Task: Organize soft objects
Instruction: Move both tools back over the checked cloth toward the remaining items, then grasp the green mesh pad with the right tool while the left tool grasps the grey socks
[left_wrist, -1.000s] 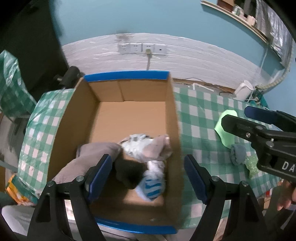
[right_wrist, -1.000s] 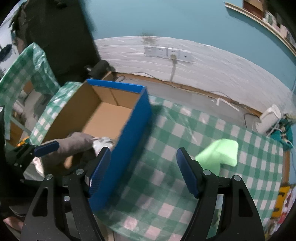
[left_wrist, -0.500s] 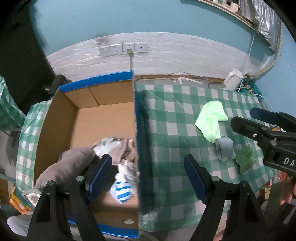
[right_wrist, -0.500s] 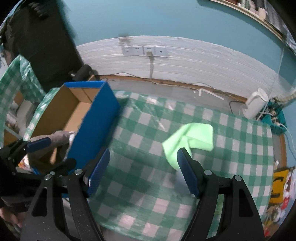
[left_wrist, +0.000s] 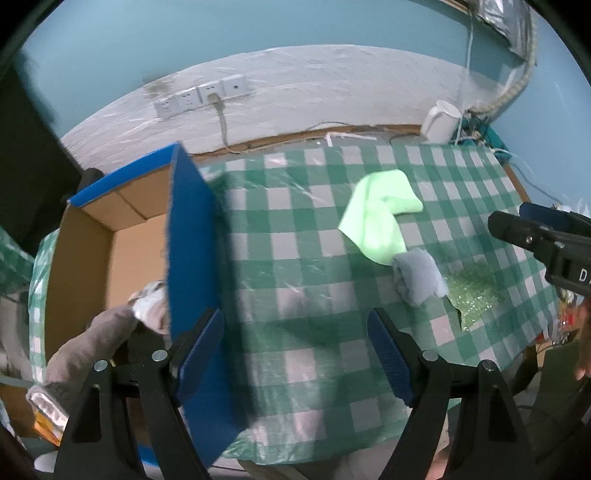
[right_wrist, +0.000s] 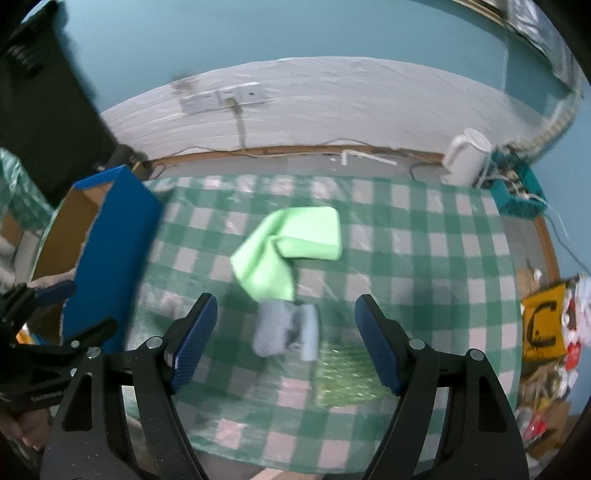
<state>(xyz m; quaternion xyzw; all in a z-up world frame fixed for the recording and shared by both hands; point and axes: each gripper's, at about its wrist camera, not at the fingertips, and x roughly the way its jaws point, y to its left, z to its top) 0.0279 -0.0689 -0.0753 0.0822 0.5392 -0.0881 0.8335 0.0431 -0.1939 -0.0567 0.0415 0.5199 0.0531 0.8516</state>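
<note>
A blue-sided cardboard box stands at the left of the checked table and holds several soft items, a grey cloth among them. On the tablecloth lie a light green cloth, a grey-blue sock and a glittery green scrap. My left gripper hangs open over bare tablecloth beside the box's wall. My right gripper is open above the grey-blue sock, with the green cloth just beyond and the glittery scrap by its right finger. Neither holds anything.
A white kettle and a teal tray of cables sit on the floor past the table's far right corner. A yellow bag and clutter lie off the right edge. Wall sockets are behind.
Both grippers have swung right, away from the box and across the tablecloth. The right one now hovers over the grey-blue sock; the left one has left the box opening.
</note>
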